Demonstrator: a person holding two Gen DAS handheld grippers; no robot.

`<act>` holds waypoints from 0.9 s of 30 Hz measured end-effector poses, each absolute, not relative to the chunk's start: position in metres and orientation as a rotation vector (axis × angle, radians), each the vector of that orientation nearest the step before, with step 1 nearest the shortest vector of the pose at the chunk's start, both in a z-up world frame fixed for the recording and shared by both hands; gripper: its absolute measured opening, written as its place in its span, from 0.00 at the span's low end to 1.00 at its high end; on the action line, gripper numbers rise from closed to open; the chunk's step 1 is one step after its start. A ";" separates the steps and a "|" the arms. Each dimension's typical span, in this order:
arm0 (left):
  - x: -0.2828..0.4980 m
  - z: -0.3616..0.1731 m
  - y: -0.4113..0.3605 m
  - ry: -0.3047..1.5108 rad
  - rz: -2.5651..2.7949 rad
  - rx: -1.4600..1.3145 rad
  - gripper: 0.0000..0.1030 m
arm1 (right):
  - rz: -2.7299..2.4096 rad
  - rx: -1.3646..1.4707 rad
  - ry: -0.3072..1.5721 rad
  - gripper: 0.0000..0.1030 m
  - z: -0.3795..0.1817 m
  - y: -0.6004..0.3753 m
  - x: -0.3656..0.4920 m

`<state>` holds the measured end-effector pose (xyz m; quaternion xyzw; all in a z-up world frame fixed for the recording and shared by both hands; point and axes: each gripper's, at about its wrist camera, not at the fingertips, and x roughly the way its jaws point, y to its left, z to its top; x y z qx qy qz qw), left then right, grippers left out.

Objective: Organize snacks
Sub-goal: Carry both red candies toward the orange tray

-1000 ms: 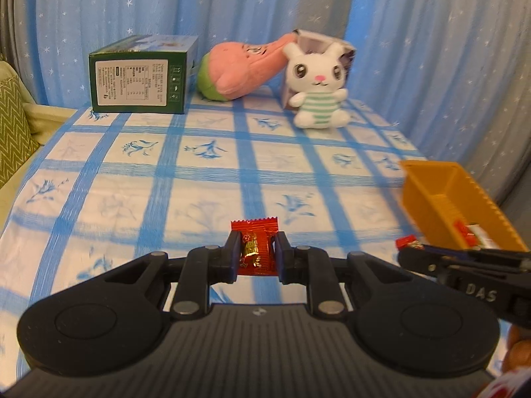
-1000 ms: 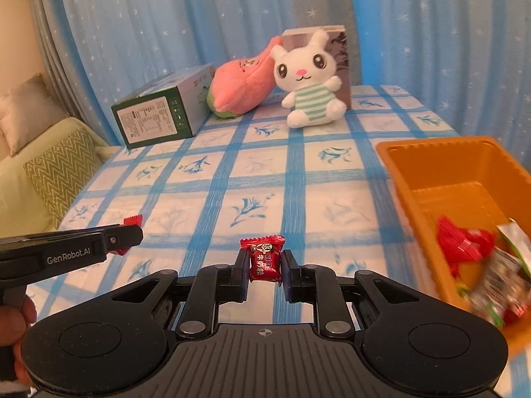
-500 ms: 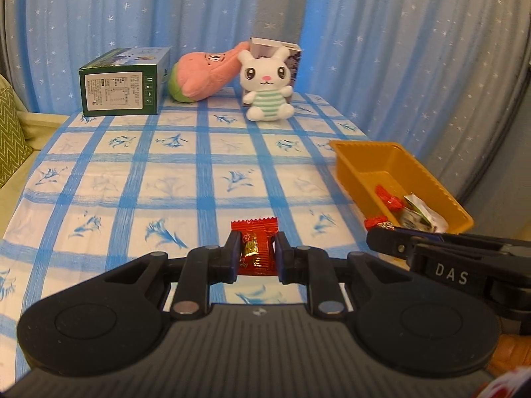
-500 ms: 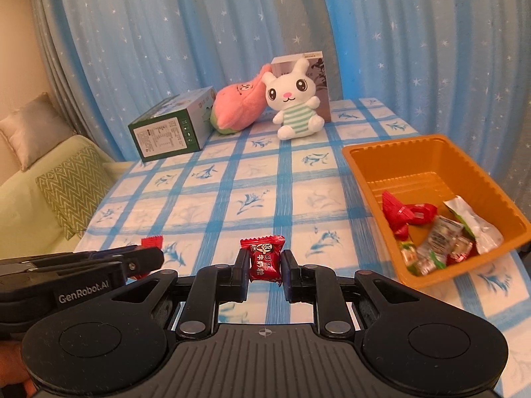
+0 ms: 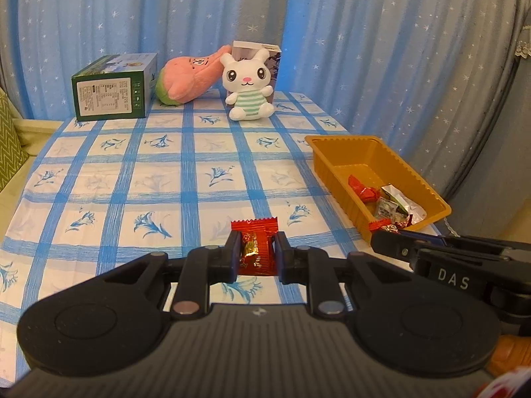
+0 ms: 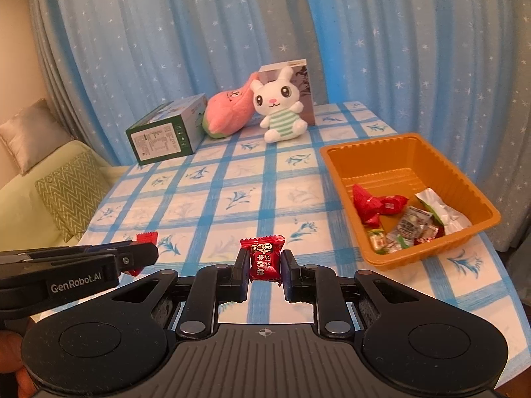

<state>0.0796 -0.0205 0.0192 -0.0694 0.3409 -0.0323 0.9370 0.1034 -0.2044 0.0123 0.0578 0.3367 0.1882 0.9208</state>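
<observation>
My left gripper (image 5: 255, 252) is shut on a red and gold wrapped candy (image 5: 255, 248), held above the near part of the blue-checked tablecloth. My right gripper (image 6: 265, 263) is shut on a red milk candy (image 6: 264, 258) with white print. An orange plastic tray (image 6: 391, 152) sits at the table's right edge and holds several wrapped snacks (image 6: 405, 219). In the left wrist view the same orange tray (image 5: 358, 152) lies to the right, and the right gripper's fingers (image 5: 391, 242) reach in beside it. In the right wrist view the left gripper's fingers (image 6: 132, 255) show at the lower left.
At the table's far end stand a green box (image 5: 113, 91), a pink plush (image 5: 189, 81), a white bunny plush (image 5: 249, 89) and a card box (image 5: 270, 56) behind it. Blue star curtains hang behind. A sofa with cushions (image 6: 66, 192) is left of the table.
Both grippers have pulled back from the table and risen, each keeping its candy. More of the table and the whole orange tray now show in both views.
</observation>
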 end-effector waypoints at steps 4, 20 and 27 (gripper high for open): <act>0.082 0.021 -0.030 0.696 -0.084 -0.134 0.18 | 0.366 0.127 0.688 0.19 0.013 -0.216 0.101; 0.113 0.028 -0.100 0.696 -0.225 -0.111 0.18 | 0.183 0.182 0.688 0.19 0.018 -0.303 0.112; 0.132 0.028 -0.130 0.700 -0.275 -0.098 0.18 | 0.142 0.189 0.706 0.19 0.014 -0.332 0.122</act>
